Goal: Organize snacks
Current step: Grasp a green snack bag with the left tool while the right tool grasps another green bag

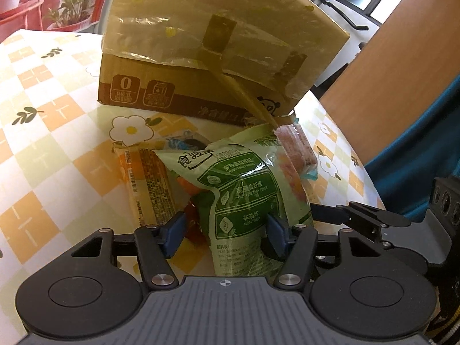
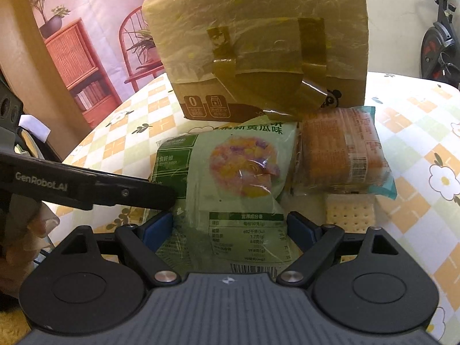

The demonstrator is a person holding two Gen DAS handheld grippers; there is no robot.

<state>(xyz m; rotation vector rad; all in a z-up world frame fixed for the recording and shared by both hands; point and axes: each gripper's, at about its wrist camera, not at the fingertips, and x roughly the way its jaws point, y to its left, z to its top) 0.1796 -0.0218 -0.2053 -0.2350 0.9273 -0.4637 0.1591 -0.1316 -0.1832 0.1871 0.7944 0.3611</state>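
While the table (image 1: 51, 149) with its orange-and-green checked, flower-printed cloth fills most of both views, a taped cardboard box (image 1: 218, 54) stands on it toward the back, its raised flap wrapped in yellowish plastic film. Just in front of the box lies a small heap of snacks. Largest among them is a green vegetable-crisp bag (image 1: 244, 198), resting on the other packets and reaching back toward the box's lower edge. To its right, and touching it, lies a clear-wrapped pack of orange biscuits (image 2: 342, 155); just in front of that sits a pale cracker packet (image 2: 349, 212), and an orange printed packet (image 1: 152, 184) lies under the bag's left side. The left hand-held gripper (image 1: 225, 230) has its blue pads spread on either side of the bag's lower end; whether they press it is unclear. The right hand-held gripper (image 2: 230, 230) is likewise parted, its pads flanking the bag's near end without clearly squeezing it.
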